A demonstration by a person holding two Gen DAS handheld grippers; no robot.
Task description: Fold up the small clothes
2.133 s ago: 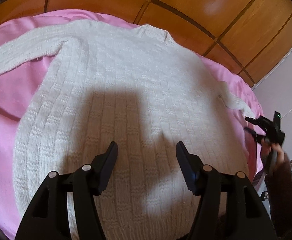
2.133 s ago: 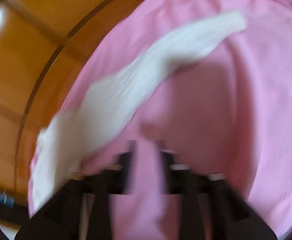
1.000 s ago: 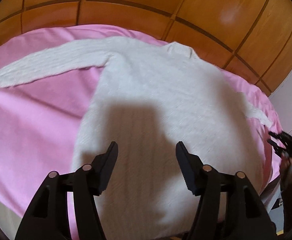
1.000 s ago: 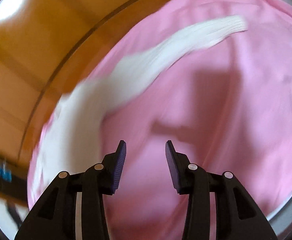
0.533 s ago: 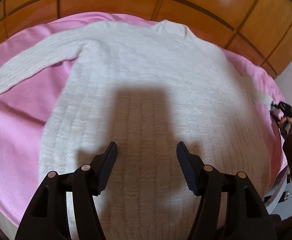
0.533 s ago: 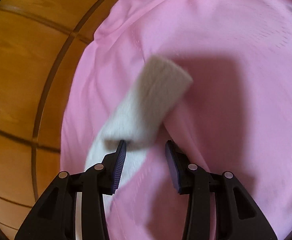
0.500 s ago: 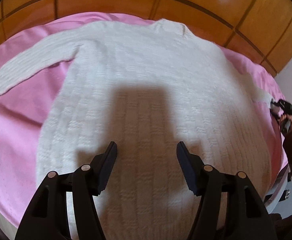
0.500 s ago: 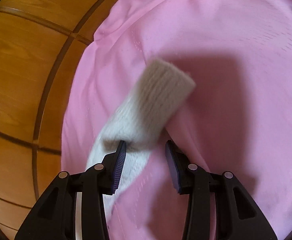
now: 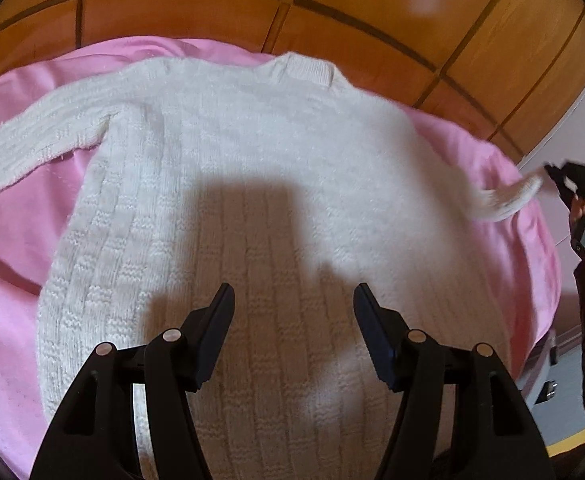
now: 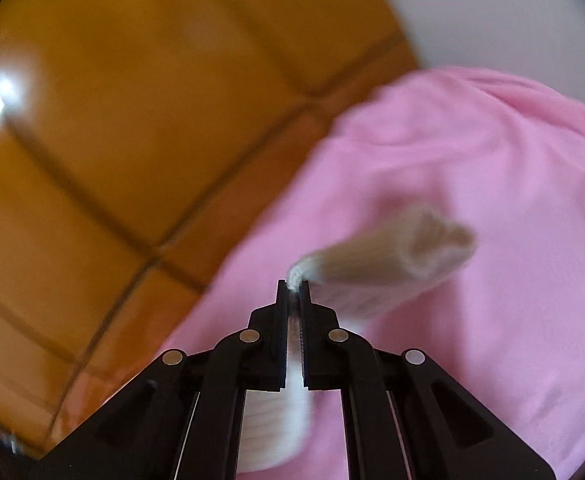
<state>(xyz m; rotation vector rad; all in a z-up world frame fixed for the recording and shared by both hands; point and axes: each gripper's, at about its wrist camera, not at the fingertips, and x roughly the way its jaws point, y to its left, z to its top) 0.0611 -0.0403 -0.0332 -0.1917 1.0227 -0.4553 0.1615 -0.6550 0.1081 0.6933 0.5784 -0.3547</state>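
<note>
Pinching sleeve cuff: right gripper, jaws pressed together | left gripper spread, empty, above white sweater | sweater flat on pink sheet, collar at 12 o'clock

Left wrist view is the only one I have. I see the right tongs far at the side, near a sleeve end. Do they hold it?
Observer: Yes. In the right wrist view the right tongs are shut on the sleeve cuff, with knit pinched between the pads.
Operator: Is the cuff on the bed or in the air?
Observer: In the air. It sticks out past the tips, above the pink sheet.
Operator: Is something else near that cuff?
Observer: No, only sheet under it, and the wooden headboard beside.
Operator: And my left tongs?
Observer: The left tongs are open over the white sweater, with nothing between them.
</note>
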